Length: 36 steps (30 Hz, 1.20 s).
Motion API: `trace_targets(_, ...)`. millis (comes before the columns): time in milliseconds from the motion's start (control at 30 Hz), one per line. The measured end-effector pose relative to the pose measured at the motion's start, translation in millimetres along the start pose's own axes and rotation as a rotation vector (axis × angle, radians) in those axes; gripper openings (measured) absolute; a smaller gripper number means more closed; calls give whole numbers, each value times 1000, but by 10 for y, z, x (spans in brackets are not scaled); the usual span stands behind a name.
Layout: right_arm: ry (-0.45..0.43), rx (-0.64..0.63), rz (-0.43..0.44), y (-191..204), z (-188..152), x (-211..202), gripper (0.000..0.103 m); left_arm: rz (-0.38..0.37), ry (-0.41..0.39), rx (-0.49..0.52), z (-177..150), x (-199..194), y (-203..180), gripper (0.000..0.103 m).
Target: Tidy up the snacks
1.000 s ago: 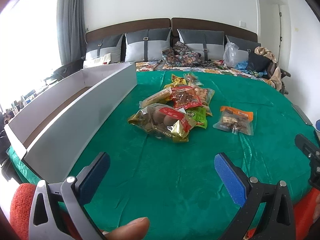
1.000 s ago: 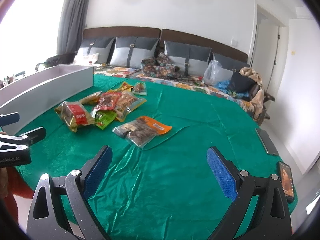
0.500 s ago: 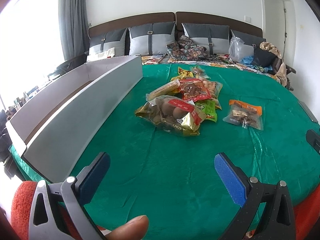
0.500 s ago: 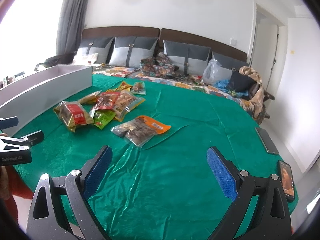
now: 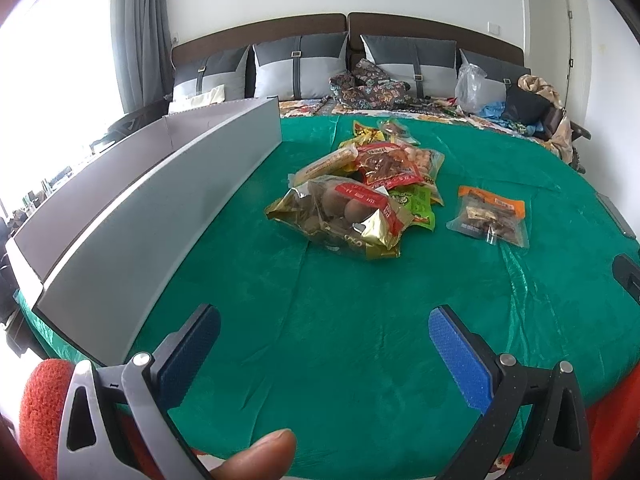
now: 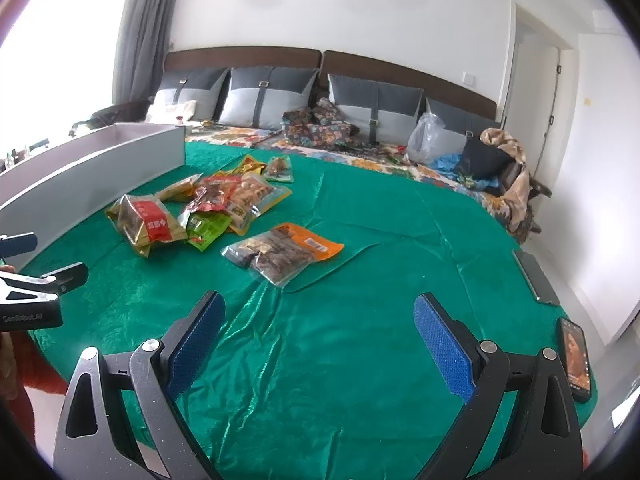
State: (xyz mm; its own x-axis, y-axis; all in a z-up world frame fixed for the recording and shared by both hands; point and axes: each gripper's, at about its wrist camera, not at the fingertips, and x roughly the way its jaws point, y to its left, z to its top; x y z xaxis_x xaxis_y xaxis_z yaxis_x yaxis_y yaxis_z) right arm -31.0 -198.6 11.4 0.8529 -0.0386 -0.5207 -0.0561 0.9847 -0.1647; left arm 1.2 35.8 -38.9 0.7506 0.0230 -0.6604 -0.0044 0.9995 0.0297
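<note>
A pile of snack packets (image 5: 368, 184) lies on the green cloth; nearest is a gold bag with a red label (image 5: 344, 216), also in the right wrist view (image 6: 146, 224). A clear packet with an orange top (image 5: 490, 216) lies apart to the right, and shows in the right wrist view (image 6: 286, 254). A long grey box (image 5: 152, 208) stands open at the left. My left gripper (image 5: 324, 344) is open and empty, short of the gold bag. My right gripper (image 6: 318, 336) is open and empty, short of the orange-topped packet. The left gripper shows at the right view's left edge (image 6: 36, 280).
The green cloth (image 6: 360, 360) covers a table with a rounded front edge. Two phones (image 6: 576, 356) lie at its right edge. Beyond the table is a bed with grey pillows (image 5: 300, 64), clothes and a plastic bag (image 5: 476, 88). A door is at the far right.
My left gripper has moved forward toward the snack pile and the box. My right gripper has barely moved. Both stay open.
</note>
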Motion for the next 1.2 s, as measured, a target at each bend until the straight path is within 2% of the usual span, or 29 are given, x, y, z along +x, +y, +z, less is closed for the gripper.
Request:
trace_targets(200,5,-6,2,9,-1,6,97,3,44,-10,-44,94,29,103)
trace_targets(767,19,-6,11,15,-13,41,97,4,101,-15,-86,222,63,103)
trace_targets(1200,34,-2,23,13,-41,82,97,-1,217,-75,-207,480,168,103)
